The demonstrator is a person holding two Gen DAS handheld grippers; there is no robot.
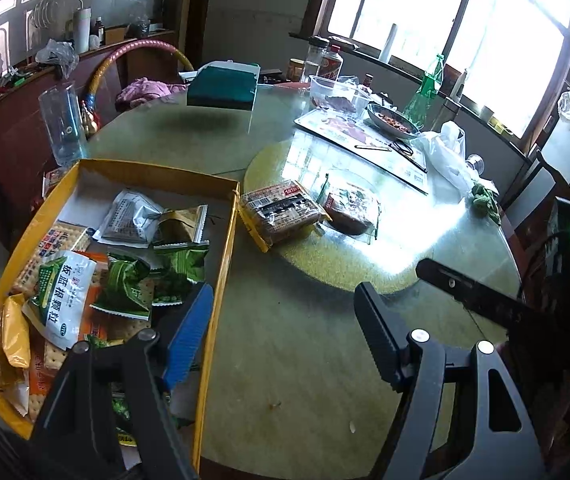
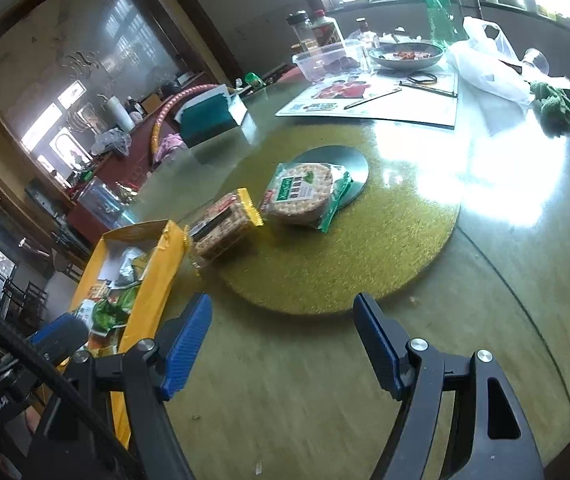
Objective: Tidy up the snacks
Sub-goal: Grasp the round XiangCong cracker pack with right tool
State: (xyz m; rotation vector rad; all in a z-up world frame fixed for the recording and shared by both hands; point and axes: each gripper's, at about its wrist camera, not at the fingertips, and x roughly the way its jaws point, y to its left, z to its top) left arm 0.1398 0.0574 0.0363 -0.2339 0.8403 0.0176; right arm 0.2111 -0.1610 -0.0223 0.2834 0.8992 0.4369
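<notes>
Open yellow cardboard box [image 1: 221, 264] at the counter's left, already full of packets. Outside it, just right of its wall on the round green mat [image 2: 365, 248] — rectangular clear-wrapped cracker pack [image 2: 221, 228], long axis slanting away, then round cracker pack [image 2: 305, 194] beyond. Straight ahead of right gripper [image 2: 283, 344], fingers spread and empty; left gripper [image 1: 285, 332] likewise spread, straddling the box wall, farther off.

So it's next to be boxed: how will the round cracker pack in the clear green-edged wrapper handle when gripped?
The round cracker pack probably feels light and fairly stiff, being a stacked disc. Its glossy film may slip, and hard squeezing could crack the crackers.
</notes>
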